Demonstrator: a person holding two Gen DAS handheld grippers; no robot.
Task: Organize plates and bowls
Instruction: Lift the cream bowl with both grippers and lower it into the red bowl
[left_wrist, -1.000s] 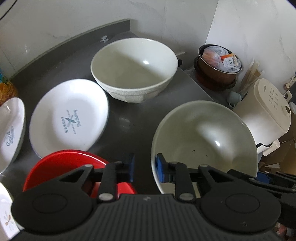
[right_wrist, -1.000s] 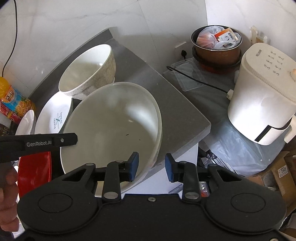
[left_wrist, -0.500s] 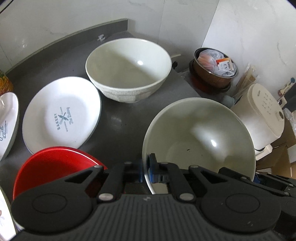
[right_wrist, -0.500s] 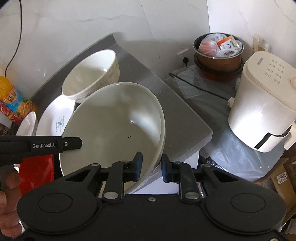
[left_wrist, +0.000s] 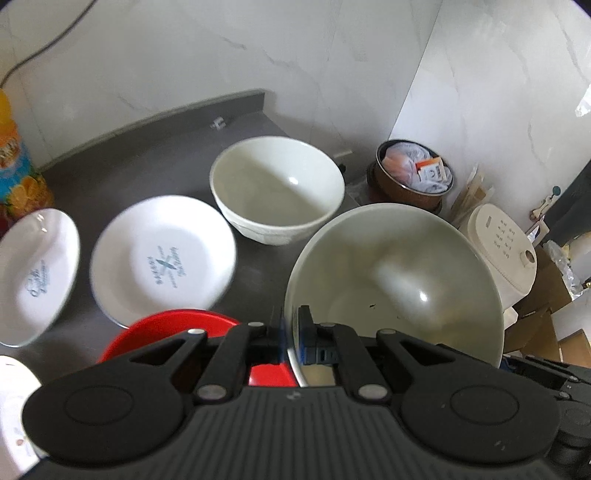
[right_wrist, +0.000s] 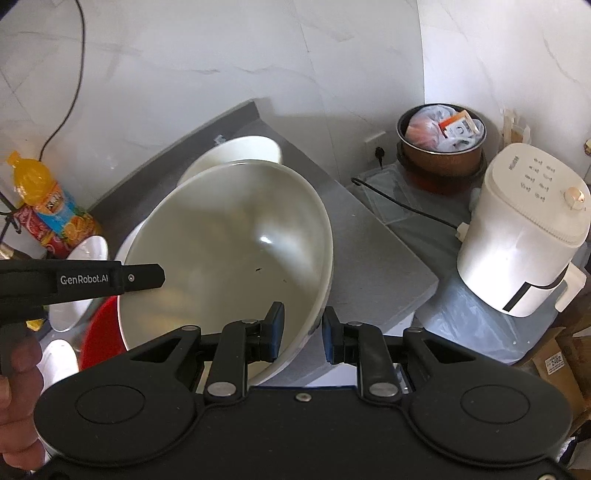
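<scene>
Over counter edge: large bowl lifted, tilted; left claw pinched tight on near rim, carrying it; right claw straddling opposite rim, gap visible, likely steadying; probably bound for smaller bowl behind, for nesting.

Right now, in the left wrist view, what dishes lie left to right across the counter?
Small white plate → printed white plate → white bowl on the counter → large bowl held in the left gripper's fingers.
</scene>
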